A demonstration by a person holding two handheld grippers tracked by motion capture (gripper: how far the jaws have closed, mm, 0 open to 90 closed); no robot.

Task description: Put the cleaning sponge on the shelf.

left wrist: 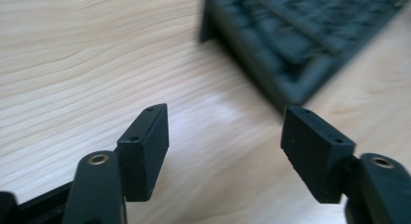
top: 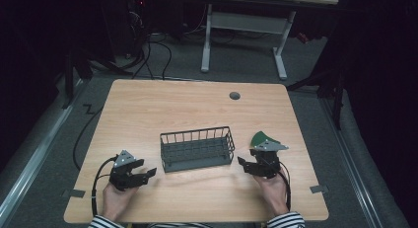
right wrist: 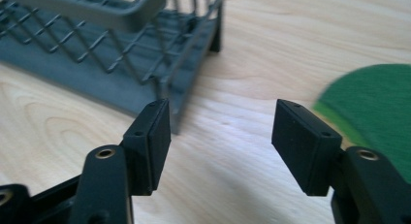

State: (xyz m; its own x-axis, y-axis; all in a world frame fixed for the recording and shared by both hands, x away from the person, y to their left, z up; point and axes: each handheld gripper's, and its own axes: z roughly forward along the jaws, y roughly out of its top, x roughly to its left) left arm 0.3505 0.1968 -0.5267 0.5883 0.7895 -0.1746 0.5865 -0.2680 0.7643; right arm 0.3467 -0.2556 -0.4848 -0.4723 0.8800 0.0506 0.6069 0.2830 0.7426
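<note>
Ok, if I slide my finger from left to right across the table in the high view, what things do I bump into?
Left gripper → wire basket → right gripper. The green piece overlaps the right gripper, so I leave it out of the order.

No legible text, label, brand, number or sign is presented in any of the three views. The basket (top: pixel 197 149), the table (top: pixel 162 109) and the green piece (top: pixel 260 137) are seen to carry no markings. The jaw pads in both gripper views are likewise unmarked, only small screw holes being visible on them.
</note>
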